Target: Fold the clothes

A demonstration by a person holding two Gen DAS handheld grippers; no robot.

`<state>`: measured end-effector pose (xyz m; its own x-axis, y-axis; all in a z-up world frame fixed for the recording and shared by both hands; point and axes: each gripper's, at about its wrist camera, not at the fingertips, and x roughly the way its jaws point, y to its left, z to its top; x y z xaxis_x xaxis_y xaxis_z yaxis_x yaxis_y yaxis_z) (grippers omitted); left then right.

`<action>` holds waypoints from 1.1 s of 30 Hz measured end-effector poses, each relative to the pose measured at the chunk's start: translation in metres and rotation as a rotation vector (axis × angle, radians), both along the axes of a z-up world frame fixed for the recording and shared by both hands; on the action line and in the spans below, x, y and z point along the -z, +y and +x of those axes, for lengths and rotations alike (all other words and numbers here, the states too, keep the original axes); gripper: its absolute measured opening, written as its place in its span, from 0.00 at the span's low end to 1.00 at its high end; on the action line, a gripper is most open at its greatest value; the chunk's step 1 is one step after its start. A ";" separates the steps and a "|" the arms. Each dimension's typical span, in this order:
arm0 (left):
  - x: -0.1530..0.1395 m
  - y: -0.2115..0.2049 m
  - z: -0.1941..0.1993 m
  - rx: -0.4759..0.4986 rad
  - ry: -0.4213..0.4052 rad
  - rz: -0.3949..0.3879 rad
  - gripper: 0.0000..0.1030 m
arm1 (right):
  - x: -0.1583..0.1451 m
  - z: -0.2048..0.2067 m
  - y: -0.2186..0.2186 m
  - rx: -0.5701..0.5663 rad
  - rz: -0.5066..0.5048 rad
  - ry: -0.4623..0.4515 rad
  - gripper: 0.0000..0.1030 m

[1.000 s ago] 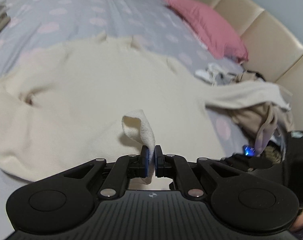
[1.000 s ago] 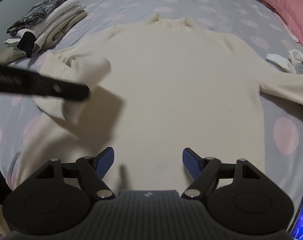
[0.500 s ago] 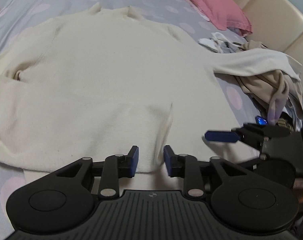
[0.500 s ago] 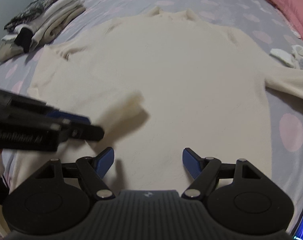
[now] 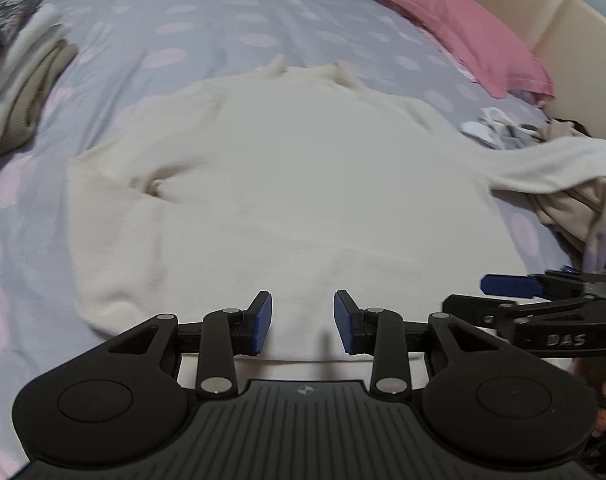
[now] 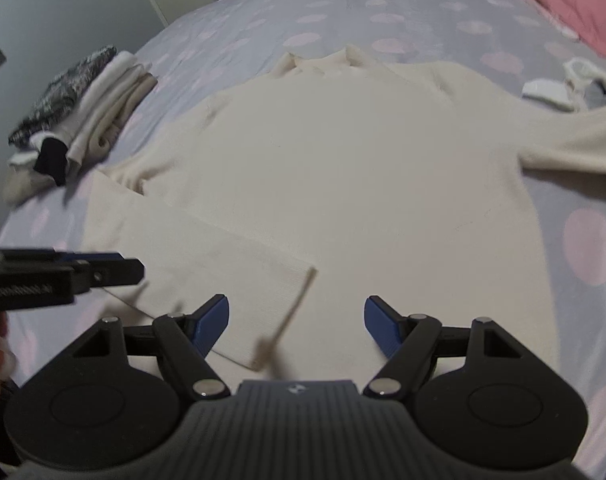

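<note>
Cream knit fills the left wrist view: the sweater (image 5: 295, 200) lies flat on the dotted grey bed (image 5: 231, 20), collar at the far end, hem near the camera. A second ago the left claw (image 5: 302, 328) was pinched shut on the sleeve cuff, lifted off the body; now its blue pads stand apart with nothing between them, only the sweater's lower body beneath. The left sleeve (image 5: 115, 240) has been let go and lies across the left side of the body. The right sleeve (image 5: 543, 164) trails off to the right onto a heap of unfolded clothes (image 5: 583, 208), and the right claw (image 5: 507, 286) shows at the right edge. In the right wrist view the released sleeve, its cuff (image 6: 299, 300) just ahead of the camera, crosses the sweater (image 6: 363, 168) slantwise from the left shoulder toward the near hem. The right claw (image 6: 296, 326) is wide open and empty above the hem; the left claw (image 6: 115, 266) pokes in from the left. A folded stack (image 6: 83, 108) sits far left. One sleeve looks folded in; the right sleeve is probably next.
</note>
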<state>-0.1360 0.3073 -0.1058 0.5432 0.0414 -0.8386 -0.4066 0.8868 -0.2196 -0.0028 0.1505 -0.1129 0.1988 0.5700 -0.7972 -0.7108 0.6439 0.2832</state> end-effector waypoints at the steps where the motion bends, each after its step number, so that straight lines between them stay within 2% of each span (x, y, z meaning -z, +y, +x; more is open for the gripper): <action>1: 0.001 0.002 -0.001 -0.005 0.003 -0.004 0.31 | 0.001 0.000 0.003 0.003 -0.003 0.005 0.73; 7: 0.009 0.011 -0.001 -0.028 0.037 -0.012 0.31 | 0.020 0.003 0.020 0.019 -0.032 0.065 0.61; 13: 0.022 0.026 -0.002 -0.086 0.077 -0.040 0.31 | 0.034 -0.009 0.043 -0.018 -0.072 0.033 0.56; 15: 0.025 0.029 -0.002 -0.100 0.086 -0.053 0.31 | 0.034 -0.014 0.048 -0.042 -0.074 0.015 0.42; 17: 0.027 0.032 -0.003 -0.112 0.089 -0.064 0.31 | 0.034 -0.016 0.051 -0.062 -0.071 0.008 0.20; 19: 0.027 0.033 -0.003 -0.115 0.088 -0.067 0.31 | 0.032 -0.015 0.050 -0.060 -0.069 -0.003 0.10; 23: 0.023 0.034 -0.003 -0.116 0.080 -0.057 0.31 | 0.019 -0.016 0.046 -0.052 -0.035 -0.015 0.07; 28: 0.018 0.037 -0.007 -0.140 0.069 -0.045 0.31 | -0.004 -0.031 0.048 -0.116 -0.003 -0.107 0.07; 33: 0.010 0.045 -0.014 -0.169 0.049 -0.038 0.31 | -0.024 -0.031 0.045 -0.133 0.036 -0.130 0.06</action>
